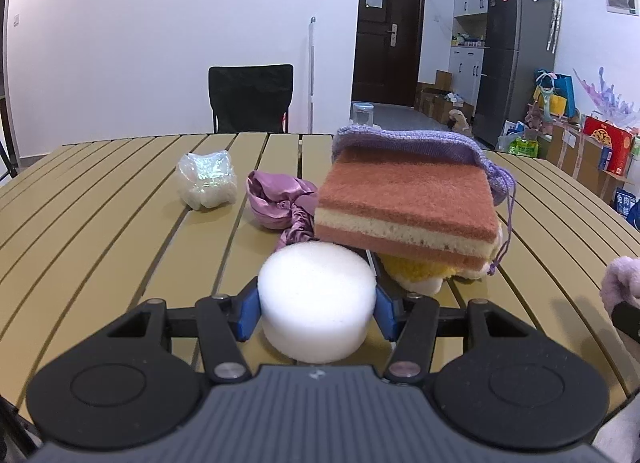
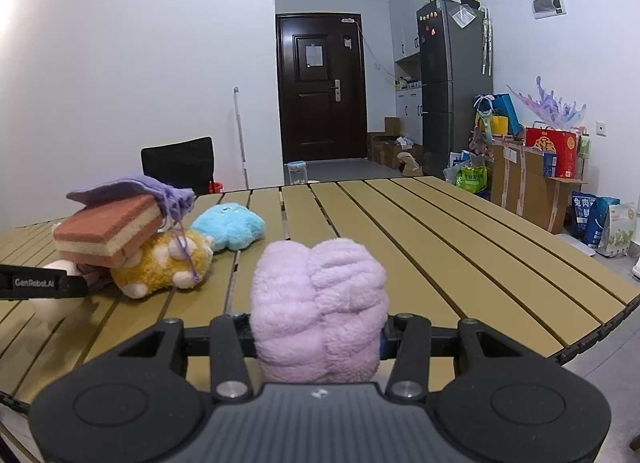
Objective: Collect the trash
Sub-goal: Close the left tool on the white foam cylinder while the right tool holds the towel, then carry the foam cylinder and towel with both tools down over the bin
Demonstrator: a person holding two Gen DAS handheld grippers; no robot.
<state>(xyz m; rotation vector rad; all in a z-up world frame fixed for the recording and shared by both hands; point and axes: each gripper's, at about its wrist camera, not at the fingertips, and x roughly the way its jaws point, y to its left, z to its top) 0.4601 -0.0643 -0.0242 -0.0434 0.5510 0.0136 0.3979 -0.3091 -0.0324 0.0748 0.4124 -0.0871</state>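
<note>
Left tool (image 1: 316, 309) clamps a round white foam puck (image 1: 316, 303); right tool (image 2: 320, 337) grips a fluffy lilac plush (image 2: 320, 303) over the slatted tan tabletop (image 2: 440, 243).

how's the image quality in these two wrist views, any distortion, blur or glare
Left wrist view: strong fisheye bend, the table slats fan outward and corners vignette dark; the white foam puck held in the left gripper looks slightly overexposed. Right wrist view: same bowed edges; the pink plush in the right gripper is sharp, with soft shadows and no harsh glare.
</note>
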